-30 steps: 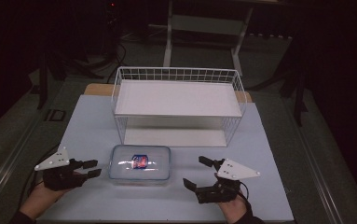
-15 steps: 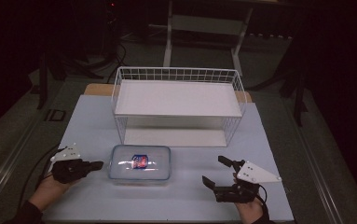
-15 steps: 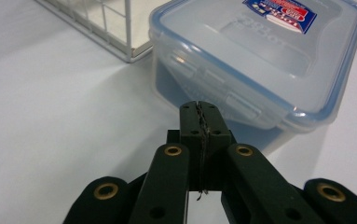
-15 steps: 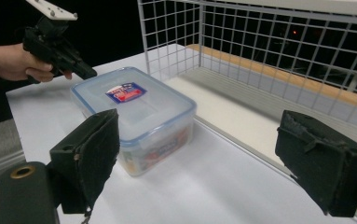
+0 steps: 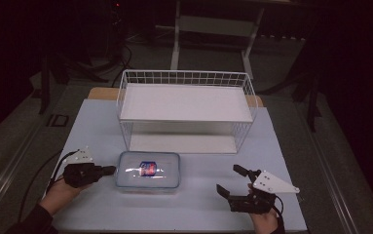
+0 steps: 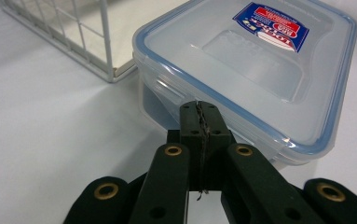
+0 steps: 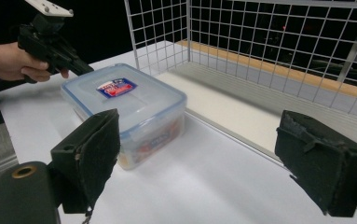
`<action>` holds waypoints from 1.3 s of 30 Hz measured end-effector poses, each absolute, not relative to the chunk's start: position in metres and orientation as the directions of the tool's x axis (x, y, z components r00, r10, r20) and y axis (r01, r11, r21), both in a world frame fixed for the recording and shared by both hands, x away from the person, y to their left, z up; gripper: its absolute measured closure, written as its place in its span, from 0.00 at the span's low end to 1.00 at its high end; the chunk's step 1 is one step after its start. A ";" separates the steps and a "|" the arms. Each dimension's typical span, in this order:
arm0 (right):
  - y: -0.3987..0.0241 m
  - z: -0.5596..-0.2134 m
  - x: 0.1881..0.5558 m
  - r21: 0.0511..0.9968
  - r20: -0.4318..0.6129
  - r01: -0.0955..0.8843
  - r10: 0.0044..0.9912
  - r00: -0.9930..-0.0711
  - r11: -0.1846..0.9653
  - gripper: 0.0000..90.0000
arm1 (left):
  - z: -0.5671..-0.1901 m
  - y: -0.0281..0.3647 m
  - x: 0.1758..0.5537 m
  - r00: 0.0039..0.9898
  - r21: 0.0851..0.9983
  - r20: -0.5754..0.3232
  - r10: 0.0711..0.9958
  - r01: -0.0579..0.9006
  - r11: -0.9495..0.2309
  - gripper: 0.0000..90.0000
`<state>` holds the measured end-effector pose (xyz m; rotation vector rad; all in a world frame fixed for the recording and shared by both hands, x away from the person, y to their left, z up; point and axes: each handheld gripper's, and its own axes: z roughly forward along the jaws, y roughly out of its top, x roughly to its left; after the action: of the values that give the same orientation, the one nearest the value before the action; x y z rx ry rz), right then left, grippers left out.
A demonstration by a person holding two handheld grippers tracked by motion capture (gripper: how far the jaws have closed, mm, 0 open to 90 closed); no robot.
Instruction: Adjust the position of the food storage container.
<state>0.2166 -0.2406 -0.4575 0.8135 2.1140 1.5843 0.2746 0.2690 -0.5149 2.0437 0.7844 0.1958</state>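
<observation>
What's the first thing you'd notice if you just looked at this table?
The big white wire rack at the back of the pale table stands out. In front of it sits a clear plastic box with a blue-edged lid and a red and blue sticker. The left tongs, shut, point at its side; the right tongs gape open nearby.

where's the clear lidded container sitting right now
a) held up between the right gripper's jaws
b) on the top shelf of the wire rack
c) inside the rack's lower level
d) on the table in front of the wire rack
d: the high view shows the container resting on the table just in front of the wire rack, between the shut left gripper and the open right gripper, which has nothing between its jaws.
</observation>
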 end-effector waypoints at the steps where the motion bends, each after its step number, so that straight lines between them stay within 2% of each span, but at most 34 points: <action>1: -0.240 -0.458 0.217 0.953 0.043 0.225 0.646 -0.762 0.201 0.15 | -0.515 0.266 0.276 0.788 0.803 -0.156 0.596 0.452 -0.388 0.99; 23: -0.242 -0.460 0.217 0.952 0.034 0.221 0.647 -0.762 0.210 0.16 | -0.513 0.198 0.297 0.835 0.803 -0.143 0.531 0.411 -0.431 0.99; 35: -0.242 -0.462 0.217 0.950 0.034 0.224 0.642 -0.766 0.217 0.16 | -0.514 0.182 0.302 0.841 0.805 -0.163 0.516 0.416 -0.423 0.99; 39: -0.241 -0.462 0.217 0.950 0.033 0.223 0.637 -0.770 0.220 0.16 | -0.512 0.179 0.301 0.847 0.815 -0.142 0.512 0.394 -0.425 0.99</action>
<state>0.2175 -0.2412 -0.4620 0.7979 2.1364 1.5676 0.3008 0.1793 -0.5122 2.0678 0.6609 0.1565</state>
